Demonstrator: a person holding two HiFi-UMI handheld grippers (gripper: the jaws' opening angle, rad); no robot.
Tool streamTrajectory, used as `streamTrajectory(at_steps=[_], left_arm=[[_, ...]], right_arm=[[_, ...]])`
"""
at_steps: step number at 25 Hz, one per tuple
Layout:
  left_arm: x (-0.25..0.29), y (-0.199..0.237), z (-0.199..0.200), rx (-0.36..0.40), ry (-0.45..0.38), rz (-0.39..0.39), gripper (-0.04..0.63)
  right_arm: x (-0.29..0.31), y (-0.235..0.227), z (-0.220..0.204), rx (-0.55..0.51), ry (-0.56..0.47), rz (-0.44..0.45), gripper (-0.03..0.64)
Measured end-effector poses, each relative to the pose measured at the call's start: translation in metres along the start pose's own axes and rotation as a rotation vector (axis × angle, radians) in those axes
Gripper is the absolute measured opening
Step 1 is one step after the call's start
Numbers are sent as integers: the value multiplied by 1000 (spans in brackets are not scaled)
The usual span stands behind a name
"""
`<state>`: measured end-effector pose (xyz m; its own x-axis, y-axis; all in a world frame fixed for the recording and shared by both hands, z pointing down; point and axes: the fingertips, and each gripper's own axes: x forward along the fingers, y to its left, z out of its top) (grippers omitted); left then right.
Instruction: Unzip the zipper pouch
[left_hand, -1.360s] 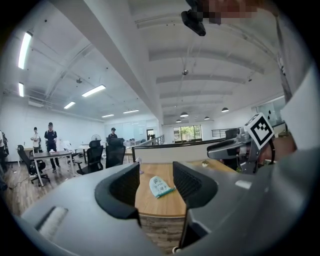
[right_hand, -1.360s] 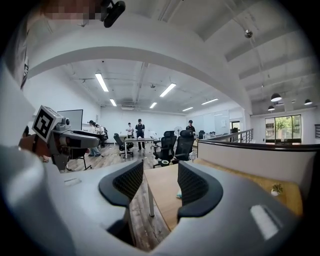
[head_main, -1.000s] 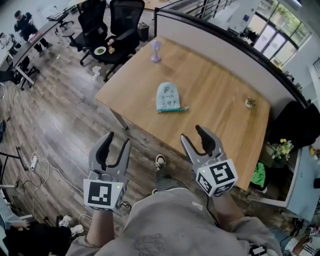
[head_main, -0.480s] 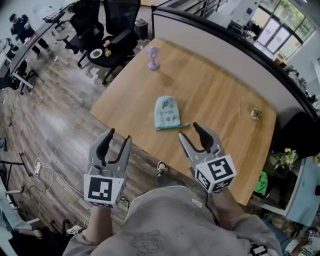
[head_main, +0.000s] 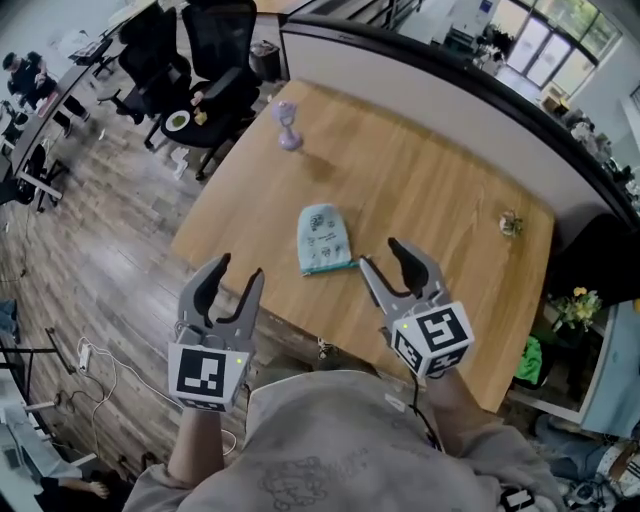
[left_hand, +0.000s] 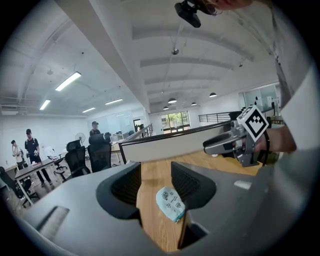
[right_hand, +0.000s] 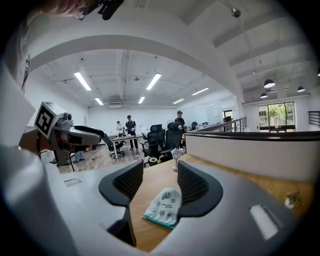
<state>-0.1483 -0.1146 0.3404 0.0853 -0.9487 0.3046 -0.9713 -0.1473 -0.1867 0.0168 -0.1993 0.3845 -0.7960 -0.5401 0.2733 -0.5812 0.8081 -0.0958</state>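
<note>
Head view: open office, wooden table (head_main: 450, 190) with the zipper pouch (head_main: 322, 238) lying flat on it, closed. The left gripper (head_main: 235, 272) hangs left of the pouch, over the floor. The right gripper (head_main: 384, 257) is just right of the pouch.
Left gripper view: jaws spread, nothing pinched, pouch ahead, untouched.
Right gripper view: jaws spread too, pouch ahead, untouched.

bright, even light from ceiling strips (right_hand: 82, 80) & windows (head_main: 545, 50); fisheye warp w/ dark edges.
</note>
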Motion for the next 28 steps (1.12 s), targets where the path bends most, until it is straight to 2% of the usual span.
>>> streamTrajectory(at_steps=[4,7,10,13,19,28], left_arm=[[9,1,4,15,-14,-24,175],[16,-3,9,25,-32,-65,175],[20,-3,8,18,-12,-103,175],[27,2,13,47,-42,-156,175],[34,30,25,84,-108,-226,175],[40,74,33,114,-162,-348,175]], right_arm=[[-4,-5,-2,11,4,-28,201],[-7,-8,-4,16,3,-56,201],[-6,-6,-5,21,-2,-88,201],[-3,-2,-1,27,-13,-130,201],[3,15,13,33,-37,-218,201],[22,44,33,43,-69,-341,201]])
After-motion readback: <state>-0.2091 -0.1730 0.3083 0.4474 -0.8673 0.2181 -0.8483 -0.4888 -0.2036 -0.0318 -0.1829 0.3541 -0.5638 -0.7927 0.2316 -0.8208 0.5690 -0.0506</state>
